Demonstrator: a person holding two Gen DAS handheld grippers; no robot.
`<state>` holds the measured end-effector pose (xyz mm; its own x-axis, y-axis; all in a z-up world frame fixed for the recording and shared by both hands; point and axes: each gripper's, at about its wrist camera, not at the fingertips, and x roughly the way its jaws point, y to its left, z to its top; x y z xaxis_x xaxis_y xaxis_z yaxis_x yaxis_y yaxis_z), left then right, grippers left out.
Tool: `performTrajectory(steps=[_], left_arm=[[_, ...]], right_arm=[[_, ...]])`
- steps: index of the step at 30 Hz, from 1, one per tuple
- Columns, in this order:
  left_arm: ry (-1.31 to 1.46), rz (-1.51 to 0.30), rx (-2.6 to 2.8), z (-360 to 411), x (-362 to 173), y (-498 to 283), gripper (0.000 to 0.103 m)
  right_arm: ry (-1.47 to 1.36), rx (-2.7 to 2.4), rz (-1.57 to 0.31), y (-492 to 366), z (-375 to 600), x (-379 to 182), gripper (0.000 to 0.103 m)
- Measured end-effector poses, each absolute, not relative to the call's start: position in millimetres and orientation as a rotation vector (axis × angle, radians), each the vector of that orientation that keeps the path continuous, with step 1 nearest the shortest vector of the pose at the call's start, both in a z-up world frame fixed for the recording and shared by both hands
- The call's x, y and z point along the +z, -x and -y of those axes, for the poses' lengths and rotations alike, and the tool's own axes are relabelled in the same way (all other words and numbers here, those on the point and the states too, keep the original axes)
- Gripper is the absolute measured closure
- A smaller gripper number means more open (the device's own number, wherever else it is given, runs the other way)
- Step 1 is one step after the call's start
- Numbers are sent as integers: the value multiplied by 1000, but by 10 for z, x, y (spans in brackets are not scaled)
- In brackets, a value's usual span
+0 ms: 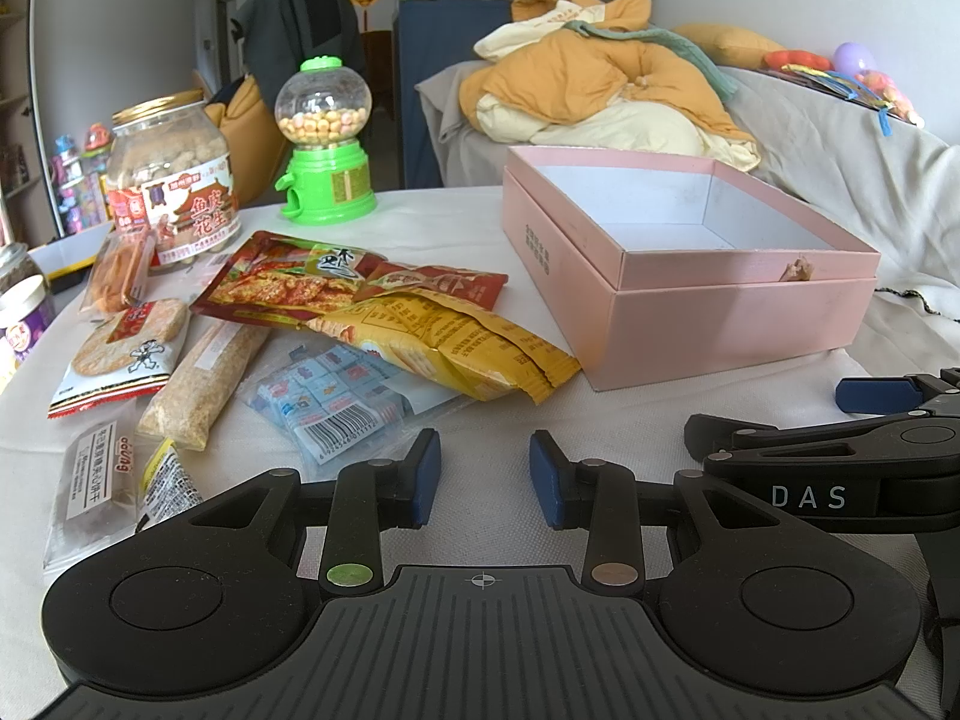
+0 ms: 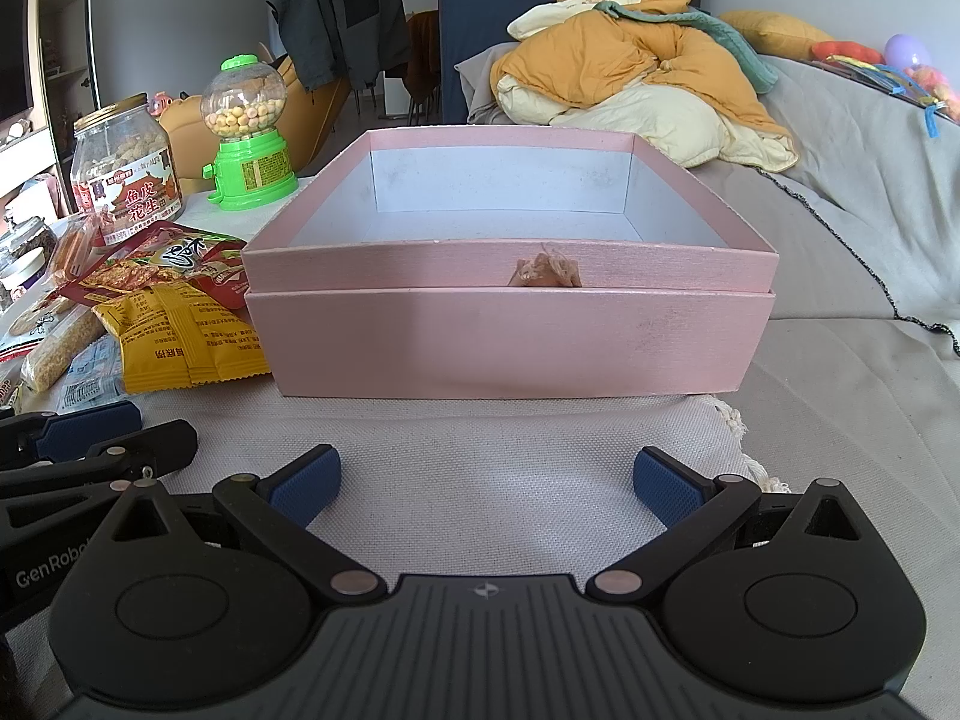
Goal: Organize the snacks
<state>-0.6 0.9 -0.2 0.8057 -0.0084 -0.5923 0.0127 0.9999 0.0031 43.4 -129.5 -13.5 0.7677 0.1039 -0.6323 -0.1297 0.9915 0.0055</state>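
Note:
An empty pink box [image 1: 690, 306] [image 2: 510, 336] with a white inside stands on the white cloth, nested in its lid. Left of it lies a heap of snack packets: a yellow packet [image 1: 456, 342] [image 2: 180, 336], a red packet [image 1: 288, 282] [image 2: 168, 264], a clear bag of blue candies [image 1: 336, 396], a rice-cracker pack [image 1: 126, 348] and a grain bar [image 1: 204, 378]. My left gripper [image 1: 485, 480] is open over bare cloth, just short of the blue candy bag, nothing between its pads. My right gripper [image 2: 486, 489] stands wide open in front of the box, holding nothing.
A peanut jar [image 1: 171, 180] [image 2: 123, 171] and a green candy dispenser [image 1: 324, 144] [image 2: 249, 132] stand behind the packets. More jars [image 1: 21, 300] sit at the far left edge. A sofa with an orange quilt [image 1: 600, 84] lies behind the table. The right gripper's body [image 1: 840, 462] shows beside my left.

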Motion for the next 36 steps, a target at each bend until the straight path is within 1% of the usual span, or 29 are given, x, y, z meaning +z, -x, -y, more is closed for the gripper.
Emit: performTrajectory(steps=[36], left_arm=[[-20,-634,-7,3,1,9,64]], right_arm=[[39,127,-684,-434,1293,-135,0]])
